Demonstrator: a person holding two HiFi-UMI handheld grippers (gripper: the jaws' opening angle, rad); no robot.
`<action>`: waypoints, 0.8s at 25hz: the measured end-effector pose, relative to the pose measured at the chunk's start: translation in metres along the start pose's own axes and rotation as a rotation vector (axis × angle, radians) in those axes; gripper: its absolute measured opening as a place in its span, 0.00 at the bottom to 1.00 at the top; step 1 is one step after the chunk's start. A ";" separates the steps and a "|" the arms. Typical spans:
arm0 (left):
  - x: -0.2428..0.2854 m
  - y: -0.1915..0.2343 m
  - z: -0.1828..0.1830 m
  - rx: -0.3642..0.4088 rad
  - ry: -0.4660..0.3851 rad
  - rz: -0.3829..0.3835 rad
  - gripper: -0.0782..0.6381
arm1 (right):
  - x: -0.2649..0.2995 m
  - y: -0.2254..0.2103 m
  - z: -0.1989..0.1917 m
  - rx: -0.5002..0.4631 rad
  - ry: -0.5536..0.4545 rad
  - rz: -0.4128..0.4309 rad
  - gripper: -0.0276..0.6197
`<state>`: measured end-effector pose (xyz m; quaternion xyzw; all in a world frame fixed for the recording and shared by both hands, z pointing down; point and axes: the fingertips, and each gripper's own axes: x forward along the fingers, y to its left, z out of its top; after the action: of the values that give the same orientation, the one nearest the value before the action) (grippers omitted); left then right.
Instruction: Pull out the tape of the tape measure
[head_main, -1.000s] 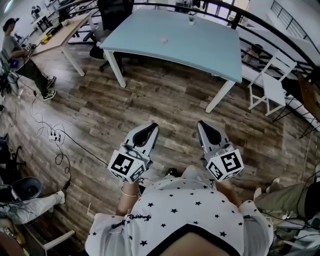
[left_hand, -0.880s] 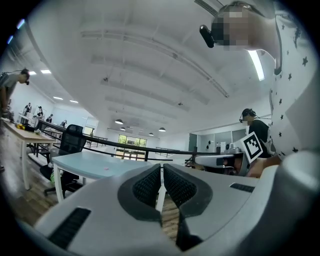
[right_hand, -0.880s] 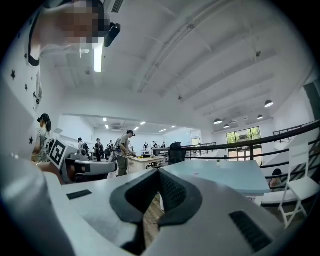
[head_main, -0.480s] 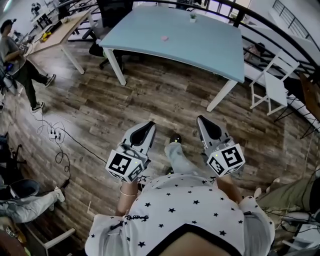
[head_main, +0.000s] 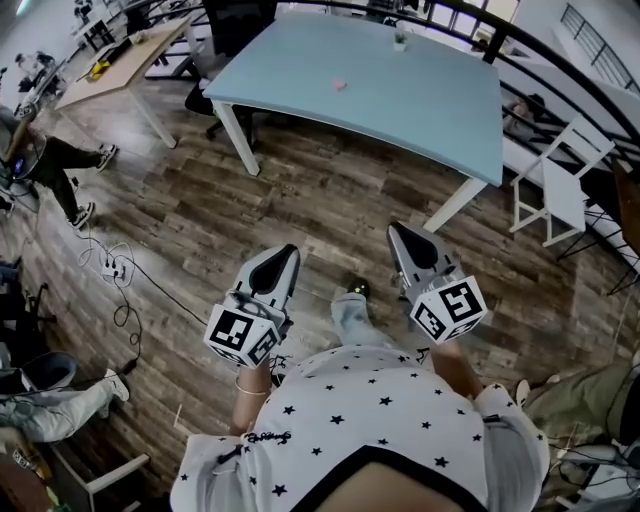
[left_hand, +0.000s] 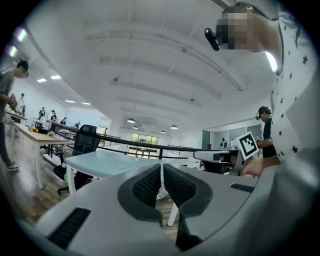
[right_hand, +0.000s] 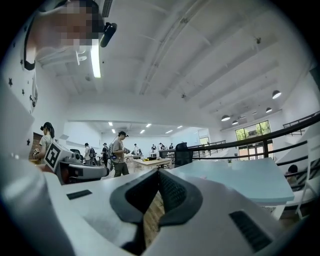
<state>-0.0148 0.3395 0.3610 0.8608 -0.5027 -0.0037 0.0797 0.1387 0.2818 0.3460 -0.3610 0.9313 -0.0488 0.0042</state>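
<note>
Holding the 2 grippers level and side by side in the lower middle of the head view, the person stands on the wooden floor, well apart from the pale blue surface that fills the upper middle of the frame. The left gripper has its fingers pressed together with nothing between them. The right gripper likewise has its fingers together and empty; only floor shows through the slit below them.

No tape measure can be told for certain at this range. The likeliest candidate, in my judgement, is the small pink thing lying alone on the surface, straight up the frame from the gap between the 2 grippers (a small greenish thing stands at the far edge, further right). It lies ahead of both sets of fingers and about midway between their lines, so neither hand is clearly nearer. Its long axis is too small to read.
</note>
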 end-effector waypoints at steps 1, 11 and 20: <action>0.005 0.004 0.000 -0.002 0.004 0.008 0.16 | 0.006 -0.006 -0.002 0.008 0.002 0.004 0.04; 0.066 0.053 0.018 -0.004 0.009 0.072 0.16 | 0.067 -0.077 0.003 0.067 0.000 0.000 0.04; 0.128 0.085 0.028 0.013 0.026 0.071 0.16 | 0.113 -0.130 0.000 0.105 0.000 -0.005 0.04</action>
<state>-0.0272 0.1841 0.3545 0.8428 -0.5320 0.0136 0.0806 0.1426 0.1109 0.3610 -0.3627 0.9265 -0.0976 0.0231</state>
